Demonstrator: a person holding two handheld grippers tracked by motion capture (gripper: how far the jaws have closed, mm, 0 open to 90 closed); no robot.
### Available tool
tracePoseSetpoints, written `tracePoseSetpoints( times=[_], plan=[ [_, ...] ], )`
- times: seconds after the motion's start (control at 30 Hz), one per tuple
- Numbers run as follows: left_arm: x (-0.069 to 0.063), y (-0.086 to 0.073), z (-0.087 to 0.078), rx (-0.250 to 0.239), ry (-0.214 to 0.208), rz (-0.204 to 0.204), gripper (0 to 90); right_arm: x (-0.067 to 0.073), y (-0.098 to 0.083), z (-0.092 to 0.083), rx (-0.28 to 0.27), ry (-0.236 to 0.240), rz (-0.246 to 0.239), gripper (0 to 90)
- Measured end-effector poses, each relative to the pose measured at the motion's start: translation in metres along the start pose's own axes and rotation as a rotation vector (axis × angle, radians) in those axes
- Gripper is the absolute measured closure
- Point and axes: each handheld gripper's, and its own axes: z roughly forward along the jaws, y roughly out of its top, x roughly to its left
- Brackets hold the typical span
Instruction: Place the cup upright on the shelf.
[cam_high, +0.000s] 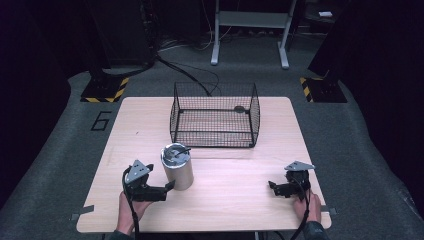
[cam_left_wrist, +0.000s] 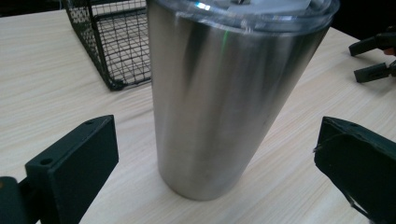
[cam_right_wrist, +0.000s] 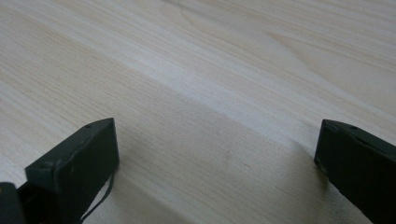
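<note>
A steel tumbler (cam_high: 177, 166) with a clear lid stands upright on the wooden table (cam_high: 235, 175), left of centre. My left gripper (cam_high: 169, 187) sits just left of it, open, jaws pointing at its base. In the left gripper view the tumbler (cam_left_wrist: 219, 102) stands between the two wide-apart jaws, untouched by either. My right gripper (cam_high: 272, 187) rests near the table's front right, open, with bare wood (cam_right_wrist: 210, 93) between its jaws. Far off in the left gripper view, the right gripper (cam_left_wrist: 373, 58) shows at the upper right.
A black wire basket (cam_high: 215, 115) stands at the table's far middle, behind the tumbler; its corner (cam_left_wrist: 112, 42) shows in the left gripper view. A person's hands hold both grippers at the front edge. Beyond the table, grey carpet and a metal frame's legs (cam_high: 250, 30).
</note>
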Motion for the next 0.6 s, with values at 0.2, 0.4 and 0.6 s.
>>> tracePoseSetpoints(
  times=[0.2,0.4,0.6],
  plan=[
    [-0.002,0.009,0.006,-0.027,-0.002,-0.012,0.0,0.0,0.0,0.0,0.003,0.0,-0.001,0.0],
    [-0.005,0.017,0.013,-0.04,-0.003,-0.009,0.0,0.0,0.0,0.0,0.006,0.001,-0.003,0.0],
    [-0.007,0.021,0.02,-0.048,0.006,-0.018,0.0,0.0,0.0,0.0,0.001,0.0,-0.001,0.0]
  ],
)
